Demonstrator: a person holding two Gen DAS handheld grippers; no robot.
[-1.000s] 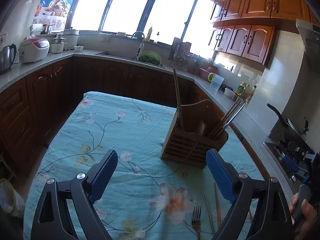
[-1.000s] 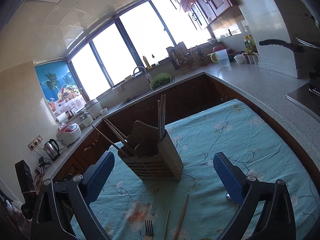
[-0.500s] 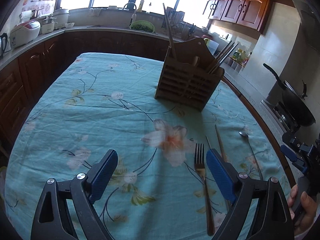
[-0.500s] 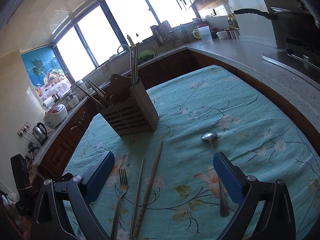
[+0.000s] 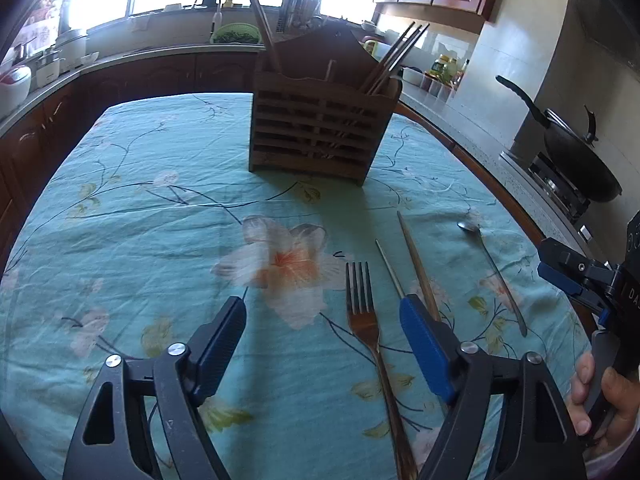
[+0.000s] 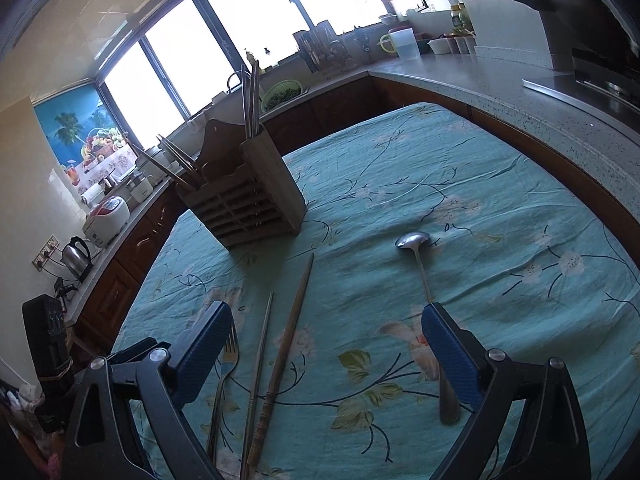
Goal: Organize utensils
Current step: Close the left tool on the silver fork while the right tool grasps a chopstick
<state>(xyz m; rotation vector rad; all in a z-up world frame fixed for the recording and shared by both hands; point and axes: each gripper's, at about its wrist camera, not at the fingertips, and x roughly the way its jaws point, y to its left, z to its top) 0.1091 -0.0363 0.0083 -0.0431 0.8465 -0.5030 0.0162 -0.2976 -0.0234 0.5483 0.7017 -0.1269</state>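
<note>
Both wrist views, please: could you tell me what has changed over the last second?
Both grippers tipped down toward the table and drew back from the wooden holder. The left gripper now hovers over the fork, the right gripper over the two chopsticks beside the spoon. Nothing was grasped; both jaws stayed open, and the utensils lie unmoved.

Both views dropped toward the fork (image 5: 362, 300) and spoon (image 6: 414, 240) (grippers lowered).

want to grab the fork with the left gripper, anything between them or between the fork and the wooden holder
Nothing visible. The fork lies bare between the open left gripper fingers, and only tablecloth lies between it and the wooden holder.
</note>
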